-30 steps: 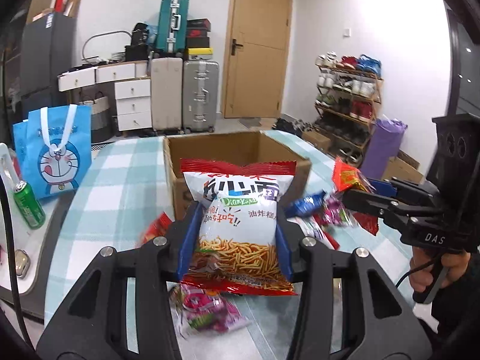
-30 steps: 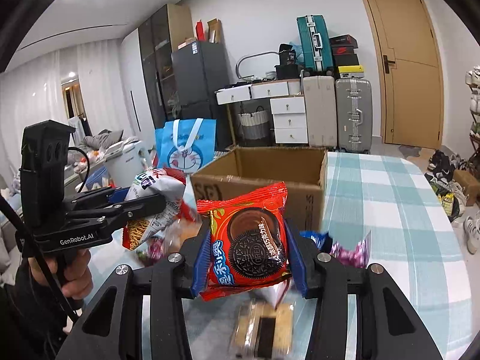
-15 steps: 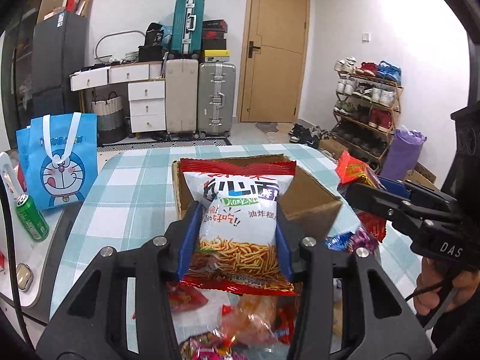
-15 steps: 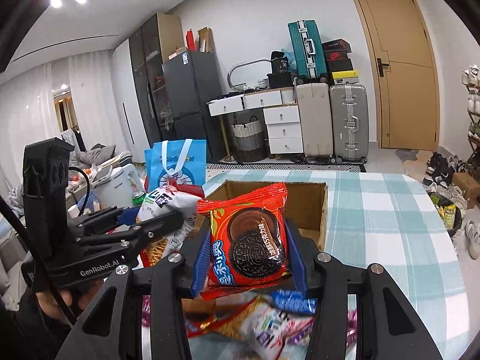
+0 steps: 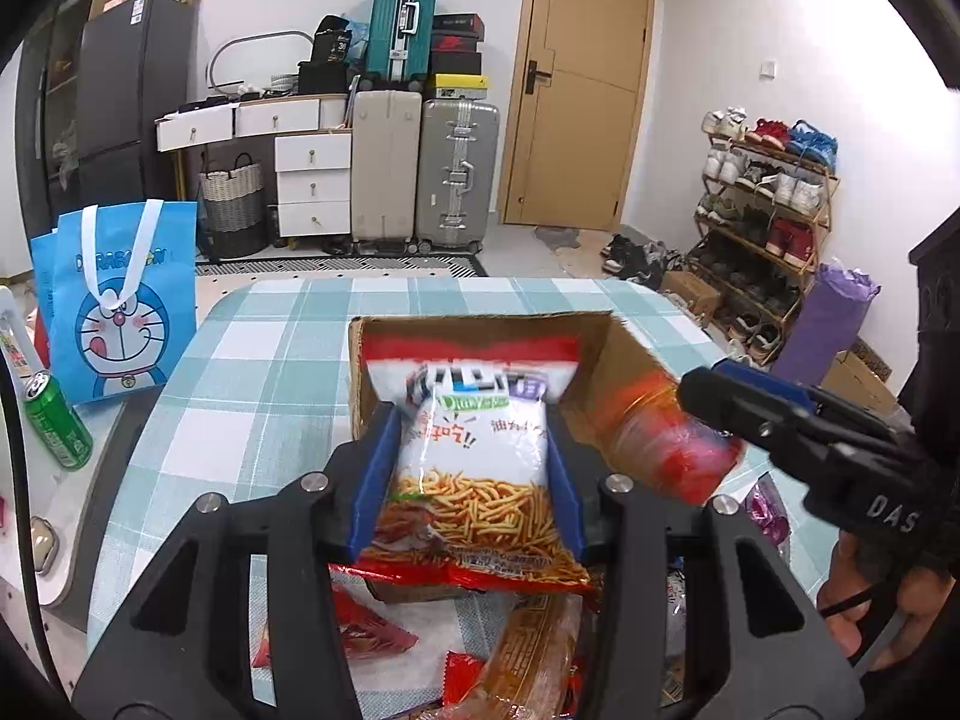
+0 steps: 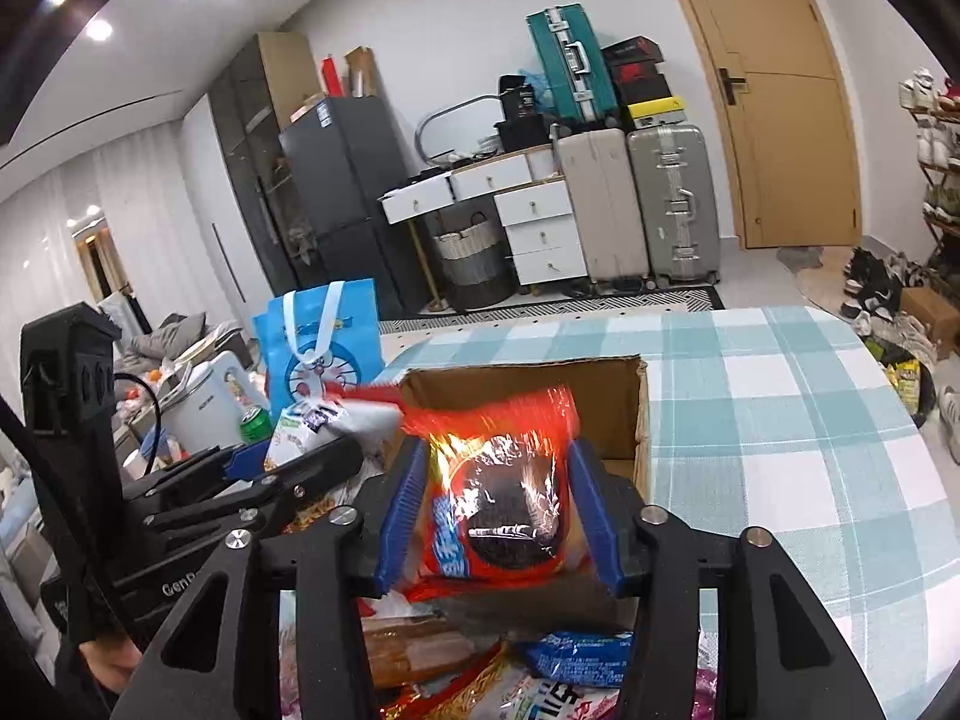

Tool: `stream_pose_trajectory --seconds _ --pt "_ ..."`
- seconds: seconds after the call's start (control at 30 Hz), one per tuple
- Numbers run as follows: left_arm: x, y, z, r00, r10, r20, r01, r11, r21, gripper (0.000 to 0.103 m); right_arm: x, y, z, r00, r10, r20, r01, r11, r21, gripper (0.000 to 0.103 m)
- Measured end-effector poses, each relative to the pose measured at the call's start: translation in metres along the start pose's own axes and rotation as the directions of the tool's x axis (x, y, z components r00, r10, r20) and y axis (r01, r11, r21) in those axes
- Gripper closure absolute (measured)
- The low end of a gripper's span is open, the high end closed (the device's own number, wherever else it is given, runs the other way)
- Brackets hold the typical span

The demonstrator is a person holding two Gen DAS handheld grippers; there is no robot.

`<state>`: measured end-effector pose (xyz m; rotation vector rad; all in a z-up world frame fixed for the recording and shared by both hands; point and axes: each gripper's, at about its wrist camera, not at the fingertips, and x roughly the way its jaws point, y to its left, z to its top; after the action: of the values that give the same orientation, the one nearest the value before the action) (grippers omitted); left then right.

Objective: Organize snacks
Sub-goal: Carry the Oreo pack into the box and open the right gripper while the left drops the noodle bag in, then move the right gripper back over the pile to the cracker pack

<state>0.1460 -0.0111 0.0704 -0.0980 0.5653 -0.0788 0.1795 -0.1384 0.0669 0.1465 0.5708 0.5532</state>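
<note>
Both grippers now over the cardboard box: left gripper clamps noodle snack bag, right gripper jaws apparently parted around blurred cookie packet; loose snacks crowd table.

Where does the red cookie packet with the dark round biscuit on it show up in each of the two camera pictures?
Left wrist view: the red cookie packet is a blur at centre right, beside the black right gripper, over the open brown cardboard box.
Right wrist view: low centre, between the blue fingers.
Shared landmark: the blue cartoon-cat tote bag.
</note>
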Motion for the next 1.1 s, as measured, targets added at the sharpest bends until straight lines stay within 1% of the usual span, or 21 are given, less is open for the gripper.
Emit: stream_pose_trajectory --seconds 0.1,0.13,0.17,0.2,0.23,0.27,0.3,0.33,0.37,0.47,0.53,0.63,0.77,0.93,1.03,1.1 --pt "0.002 -0.002 -0.001 1.0 -0.003 -0.01 0.003 1.0 0.011 0.056 -0.004 -0.001 0.0 1.0 -0.013 0.009 0.013 1.0 -0.008 0.051" --pt "0.003 0.0 -0.002 1.0 0.0 -0.013 0.0 1.0 0.013 0.048 -0.005 -0.001 0.0 1.0 -0.018 0.008 0.018 1.0 -0.014 0.051" --pt "0.002 0.001 -0.003 1.0 0.005 -0.015 -0.005 1.0 0.014 0.036 -0.007 -0.002 -0.001 1.0 -0.028 0.006 0.028 0.999 -0.019 0.051" --pt "0.001 0.002 -0.005 1.0 0.007 -0.01 -0.007 1.0 0.012 0.029 -0.009 -0.002 -0.003 0.999 -0.036 0.003 0.036 0.999 -0.026 0.048" --pt "-0.004 0.004 -0.009 1.0 0.008 0.0 -0.008 1.0 0.01 0.017 -0.012 -0.003 -0.005 0.999 -0.039 0.001 0.039 0.999 -0.032 0.044" --pt "-0.007 0.005 -0.01 1.0 0.008 0.009 -0.008 1.0 0.008 0.014 -0.015 -0.004 -0.007 0.999 -0.042 -0.003 0.042 0.998 -0.036 0.032" --pt "-0.011 0.006 -0.014 1.0 0.008 0.014 -0.009 1.0 0.009 0.013 -0.019 -0.003 -0.009 0.999 -0.039 -0.006 0.039 0.999 -0.038 0.021" --pt "-0.015 0.007 -0.017 1.0 0.011 0.013 -0.011 1.0 0.014 0.008 -0.023 -0.003 -0.012 1.0 -0.029 -0.01 0.029 0.999 -0.045 0.017" --pt "-0.019 0.008 -0.02 1.0 0.014 0.013 -0.015 1.0 0.018 0.0 -0.028 -0.003 -0.015 1.0 -0.023 -0.007 0.023 0.998 -0.051 0.014" --pt "-0.032 0.012 -0.029 0.999 0.031 0.015 -0.031 0.999 0.024 0.001 -0.04 -0.002 -0.025 0.999 -0.032 -0.025 0.031 0.997 -0.065 0.001" --pt "-0.04 0.015 -0.035 1.0 0.029 0.01 -0.029 0.999 0.017 0.001 -0.048 -0.002 -0.031 0.999 -0.02 -0.031 0.018 0.998 -0.063 0.001" --pt "-0.054 0.025 -0.049 1.0 0.014 0.002 -0.014 1.0 -0.013 0.001 -0.057 -0.004 -0.04 0.998 -0.036 -0.048 0.033 0.998 -0.059 0.001" --pt "-0.067 0.031 -0.065 0.999 0.035 -0.011 -0.035 0.999 -0.018 0.001 -0.067 -0.007 -0.047 0.996 -0.062 -0.065 0.059 0.997 -0.049 0.001" --pt "-0.071 0.038 -0.087 0.998 0.032 -0.051 -0.034 0.999 -0.039 0.001 -0.071 -0.006 -0.061 0.989 -0.083 -0.118 0.076 0.995 -0.062 0.001" --pt "-0.072 0.037 -0.094 0.997 0.04 -0.071 -0.043 0.999 -0.033 0.001 -0.072 -0.003 -0.069 0.984 -0.1 -0.149 0.087 0.992 -0.091 0.001" --pt "-0.073 0.035 -0.096 0.996 0.046 -0.076 -0.048 0.998 -0.032 0.001 -0.074 -0.003 -0.072 0.982 -0.108 -0.156 0.094 0.991 -0.095 0.001"
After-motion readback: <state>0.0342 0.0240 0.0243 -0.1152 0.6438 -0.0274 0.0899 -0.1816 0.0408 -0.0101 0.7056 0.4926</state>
